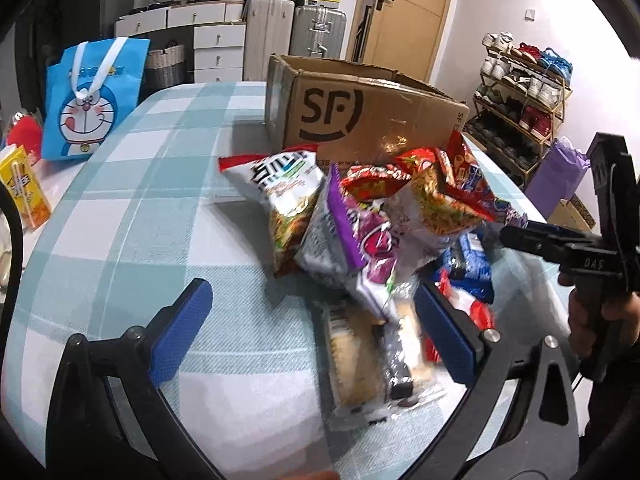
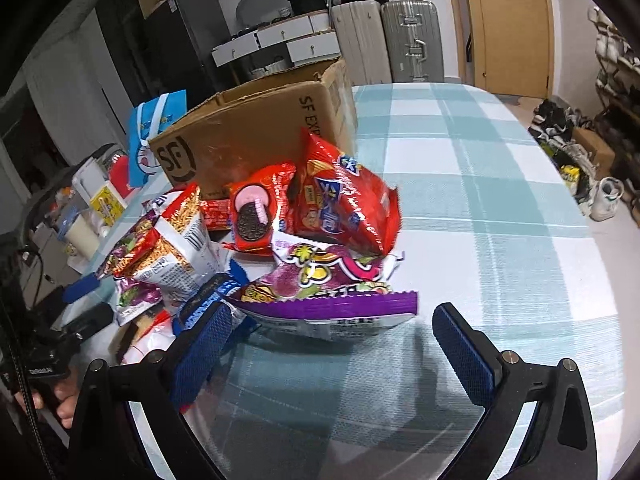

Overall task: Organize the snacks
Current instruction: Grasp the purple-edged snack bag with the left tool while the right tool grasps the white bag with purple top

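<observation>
Currently the snack pile (image 1: 384,232) lies on the checked table (image 1: 132,216), heaped against the front wall of the open box (image 1: 360,116). No packet is seen inside the box, so the sorting step is judged to be at its start: selection of a first packet.

The left gripper (image 1: 316,332) has its jaws apart and holds nothing. A clear-wrapped biscuit pack (image 1: 352,356) lies between its fingers, nearer the right one, though contact cannot be confirmed because that part of the view is blurred.

The right gripper (image 2: 332,344) also has its jaws apart and is empty. A purple bag (image 2: 332,300) lies just ahead of the gap, with its sealed edge facing the fingers. A red bag (image 2: 348,204) and a cookie pack (image 2: 256,212) rest behind it, closer to the box.

The next move probably calls for one gripper to advance until a packet edge sits between the pads, then close on it. Risk: the crinkled film may slip, and pulling a lower packet may shift the heap.
</observation>
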Tool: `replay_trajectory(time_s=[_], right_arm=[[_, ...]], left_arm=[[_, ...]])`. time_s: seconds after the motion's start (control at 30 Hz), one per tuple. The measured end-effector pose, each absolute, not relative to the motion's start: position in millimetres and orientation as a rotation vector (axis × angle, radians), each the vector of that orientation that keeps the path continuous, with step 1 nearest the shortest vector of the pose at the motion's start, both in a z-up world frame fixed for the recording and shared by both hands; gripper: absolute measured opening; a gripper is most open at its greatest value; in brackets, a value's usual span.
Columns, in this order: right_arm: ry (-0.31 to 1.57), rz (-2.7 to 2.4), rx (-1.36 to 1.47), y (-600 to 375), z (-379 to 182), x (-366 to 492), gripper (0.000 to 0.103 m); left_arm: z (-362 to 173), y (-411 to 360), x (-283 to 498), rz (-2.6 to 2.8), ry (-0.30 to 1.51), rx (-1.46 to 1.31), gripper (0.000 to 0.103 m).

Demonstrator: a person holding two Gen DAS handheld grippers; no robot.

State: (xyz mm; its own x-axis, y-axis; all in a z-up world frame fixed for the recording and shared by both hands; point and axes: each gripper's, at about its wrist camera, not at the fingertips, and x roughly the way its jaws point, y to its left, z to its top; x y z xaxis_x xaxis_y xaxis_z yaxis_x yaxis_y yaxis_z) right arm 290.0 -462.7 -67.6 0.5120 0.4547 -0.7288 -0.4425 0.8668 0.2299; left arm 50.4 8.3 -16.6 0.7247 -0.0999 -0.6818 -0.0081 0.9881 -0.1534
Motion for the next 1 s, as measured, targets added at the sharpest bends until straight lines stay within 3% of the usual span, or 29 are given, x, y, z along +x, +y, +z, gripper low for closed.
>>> replay_trajectory(time_s=[0.13,0.3,0.43,0.67,0.8,0.93,1.0], right_arm=[[0.888,0.54,0.018,-459,-69,293,0.097],[0.917,0.547,0.03,-455,-75,298,0.087],[0.922,0.548,0.024,-453,-78,298,0.086],[0.926,0.546,0.021,-452,-80,302,0.086],[0.926,0.543,0.019,-452,-80,302,0.085],[0.922,0.543,0.018,-452,-81,303,0.079],[0.917,0.547,0.021,-452,-80,302,0.073]], left_arm=[[-14,6,64,-0.048,0.763,-0.15,0.097],[-12,8,76,-0.053,0.763,-0.174,0.083],[-9,8,79,-0.074,0.734,-0.174,0.078],[-9,-2,83,-0.12,0.738,-0.149,0.053],[-11,-11,82,-0.13,0.734,-0.111,0.05],[-10,-14,81,-0.135,0.73,-0.092,0.048],[-9,-14,78,-0.138,0.726,-0.094,0.04]])
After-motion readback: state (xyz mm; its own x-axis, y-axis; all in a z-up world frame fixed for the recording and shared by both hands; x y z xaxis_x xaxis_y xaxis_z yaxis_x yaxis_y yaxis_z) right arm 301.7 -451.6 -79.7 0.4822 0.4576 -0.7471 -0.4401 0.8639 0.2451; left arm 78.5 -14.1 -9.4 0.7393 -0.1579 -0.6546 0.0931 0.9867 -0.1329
